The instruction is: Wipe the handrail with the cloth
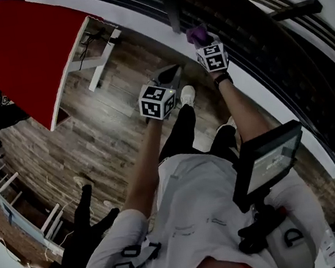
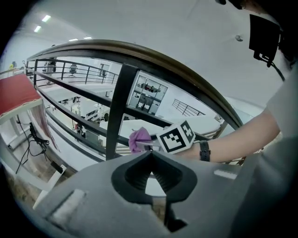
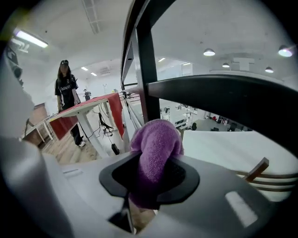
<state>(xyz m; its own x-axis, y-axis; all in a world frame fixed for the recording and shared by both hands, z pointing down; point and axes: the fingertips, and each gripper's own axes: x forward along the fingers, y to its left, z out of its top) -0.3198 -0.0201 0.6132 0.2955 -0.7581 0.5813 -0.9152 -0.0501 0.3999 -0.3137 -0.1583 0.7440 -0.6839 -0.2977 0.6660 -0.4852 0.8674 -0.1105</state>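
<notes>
Right gripper: your jaws are closed on the purple cloth. It is pinched low in the throat, with a rounded wad standing out past the tips. Grip looks sound.

Left gripper: the jaws meet at the tips with nothing between them. It hangs at centre frame in the head view, back from the railing, and has no part in the work.

Location of cloth: upper centre of the head view, at the railing. From the left gripper view it sits just right of the dark upright post, level with a middle bar and well below the brown handrail. Contact with any bar cannot be confirmed from these views.

Assessment: this is the approach stage; wiping of the handrail itself does not appear to be under way.

Required next: raise your right gripper until the wad bears on the top rail, then draw it along the curve with steady pressure. Mind the post, which could snag the cloth.
</notes>
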